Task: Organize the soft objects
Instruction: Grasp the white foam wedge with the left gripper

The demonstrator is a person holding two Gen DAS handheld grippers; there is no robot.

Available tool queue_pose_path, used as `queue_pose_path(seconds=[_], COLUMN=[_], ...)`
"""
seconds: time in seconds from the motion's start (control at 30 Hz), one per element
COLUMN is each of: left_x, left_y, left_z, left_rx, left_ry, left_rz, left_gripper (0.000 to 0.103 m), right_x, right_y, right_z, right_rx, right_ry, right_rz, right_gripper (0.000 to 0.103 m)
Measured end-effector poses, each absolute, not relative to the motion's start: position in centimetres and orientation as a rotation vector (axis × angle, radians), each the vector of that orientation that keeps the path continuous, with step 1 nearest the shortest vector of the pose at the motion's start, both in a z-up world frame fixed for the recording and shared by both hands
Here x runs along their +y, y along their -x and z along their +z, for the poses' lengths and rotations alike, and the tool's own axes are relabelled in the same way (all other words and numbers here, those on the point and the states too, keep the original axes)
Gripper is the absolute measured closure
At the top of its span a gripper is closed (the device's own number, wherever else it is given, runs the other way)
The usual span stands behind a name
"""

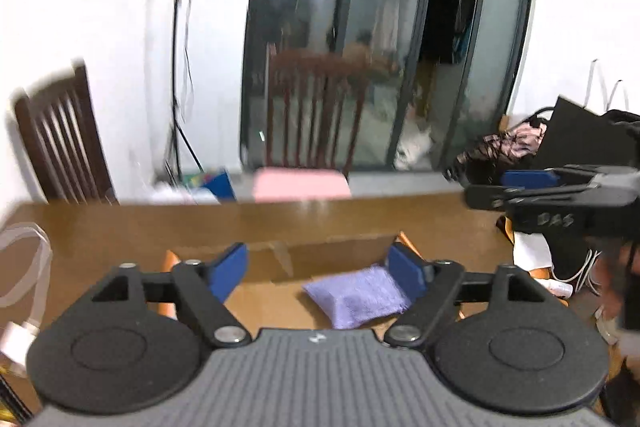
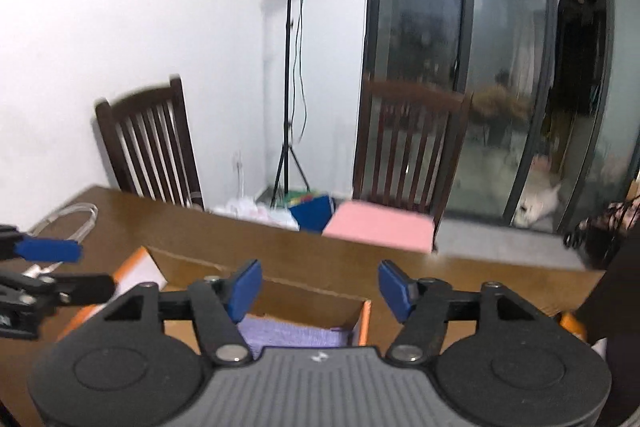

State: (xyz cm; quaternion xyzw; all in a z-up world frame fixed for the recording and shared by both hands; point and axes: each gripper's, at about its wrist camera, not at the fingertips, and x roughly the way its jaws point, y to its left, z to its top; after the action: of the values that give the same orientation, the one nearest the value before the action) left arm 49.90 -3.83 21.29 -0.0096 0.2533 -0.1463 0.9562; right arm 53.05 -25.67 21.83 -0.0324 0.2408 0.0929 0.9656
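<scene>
— In the box (image 1: 280, 267) on the table (image 1: 320, 219): a folded cloth (image 1: 356, 297), toward the right side in the left wrist view.
— Behind the table?
— Two chairs (image 2: 152, 143) (image 2: 408, 147), one left by the wall, one right before the glass door (image 2: 460, 47). Between them, a tripod (image 2: 288, 87).
— On the far table edge?
— A flat pad (image 2: 380, 225), before the right chair. Far left on the table, a cable (image 2: 76, 217).

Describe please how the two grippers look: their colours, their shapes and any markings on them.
The left gripper and the right gripper look alike: black linkage arms with silver pivot bolts, round black discs at the base, a ribbed grey body with a small white logo, and blue pads on the fingers. The right gripper's side carries handwritten letters.
</scene>
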Motion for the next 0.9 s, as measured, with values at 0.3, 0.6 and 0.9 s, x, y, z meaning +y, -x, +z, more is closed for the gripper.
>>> queue_pose_path(seconds=[0.3, 0.6, 0.9], left_x=[-1.8, 1.1, 3.3], left_y=[-35.3, -19.5, -6.8], left_z=[24.8, 18.0, 7.3], left_rx=[0.229, 0.126, 0.183], left_ry=[-0.041, 0.031, -0.048], left_rz=[-0.207, -0.172, -0.157], left_gripper=[0.000, 0.000, 0.000], right_x=[-27.6, -28.1, -26.4], right_y=[-39.3, -23.2, -11.1], right_z=[26.6, 20.4, 10.0], right_rx=[0.310, 0.185, 0.157], right_ry=[0.034, -0.034, -0.015], right_rz=[0.237, 0.333, 0.319], right_gripper=[0.007, 0.000, 0.000])
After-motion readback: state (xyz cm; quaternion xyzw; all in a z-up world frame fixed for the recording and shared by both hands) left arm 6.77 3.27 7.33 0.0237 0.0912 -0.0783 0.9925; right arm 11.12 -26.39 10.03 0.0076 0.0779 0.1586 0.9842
